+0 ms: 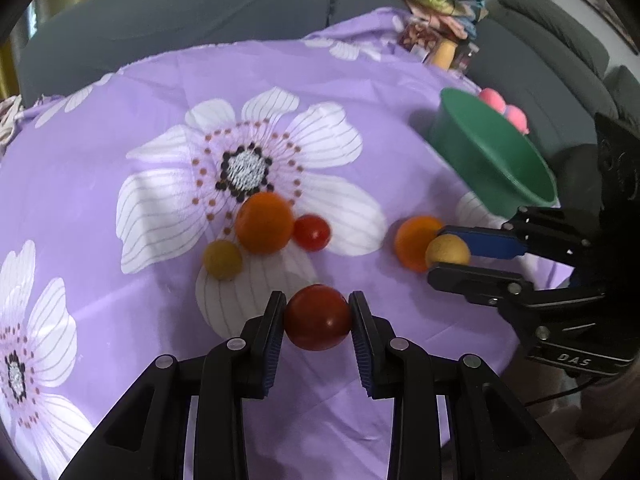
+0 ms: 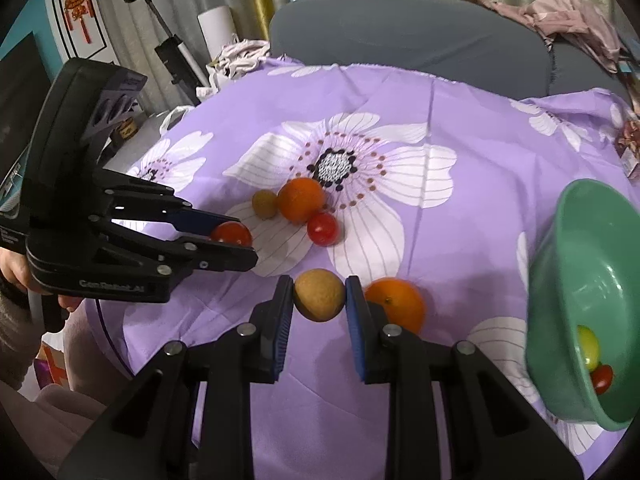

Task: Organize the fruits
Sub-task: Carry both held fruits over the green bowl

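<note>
Your left gripper (image 1: 317, 317) was clamped on a red tomato (image 1: 317, 318), pads pressed to both its sides, fruit sitting right at the fingertips above the purple floral cloth (image 1: 160, 80). Your right gripper (image 2: 319, 295) was clamped on a tan round fruit (image 2: 319, 295) the same way, just beside an orange (image 2: 400, 306) lying on the cloth to its right. Farther out, a second orange (image 2: 301, 199) sat on the flower print, touching a small red tomato (image 2: 322, 229) and a small yellowish fruit (image 2: 264, 203). Green bowl (image 2: 560, 280) stood at the right edge of the table, looked tilted, with a yellow fruit (image 2: 587, 347) and a red one (image 2: 602, 378) inside. Grey sofa (image 2: 400, 32) ran behind the table
</note>
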### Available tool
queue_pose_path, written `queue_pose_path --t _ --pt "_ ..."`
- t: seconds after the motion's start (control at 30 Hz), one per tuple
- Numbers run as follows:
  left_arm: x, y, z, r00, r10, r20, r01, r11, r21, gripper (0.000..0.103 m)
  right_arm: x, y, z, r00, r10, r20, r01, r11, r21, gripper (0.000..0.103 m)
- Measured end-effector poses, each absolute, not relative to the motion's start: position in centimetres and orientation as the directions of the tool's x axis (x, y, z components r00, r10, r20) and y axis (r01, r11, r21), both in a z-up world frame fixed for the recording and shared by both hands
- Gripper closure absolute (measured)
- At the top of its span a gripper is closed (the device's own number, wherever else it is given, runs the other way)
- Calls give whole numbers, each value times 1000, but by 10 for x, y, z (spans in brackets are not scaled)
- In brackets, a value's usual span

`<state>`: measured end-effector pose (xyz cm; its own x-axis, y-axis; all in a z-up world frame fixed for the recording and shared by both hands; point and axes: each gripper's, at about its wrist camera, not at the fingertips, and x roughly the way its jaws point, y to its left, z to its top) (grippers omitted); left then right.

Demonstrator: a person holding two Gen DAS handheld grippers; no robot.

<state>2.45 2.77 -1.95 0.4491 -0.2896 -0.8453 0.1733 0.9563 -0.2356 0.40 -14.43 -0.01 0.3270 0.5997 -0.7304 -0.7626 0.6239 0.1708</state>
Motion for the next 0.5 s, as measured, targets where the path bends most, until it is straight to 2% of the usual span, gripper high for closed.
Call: queue_pose_path --t 0.5 --pt "50 -34 24 482 -374 -793 304 919 -249 70 9 -203 22 456 589 -667 -691 707 152 76"
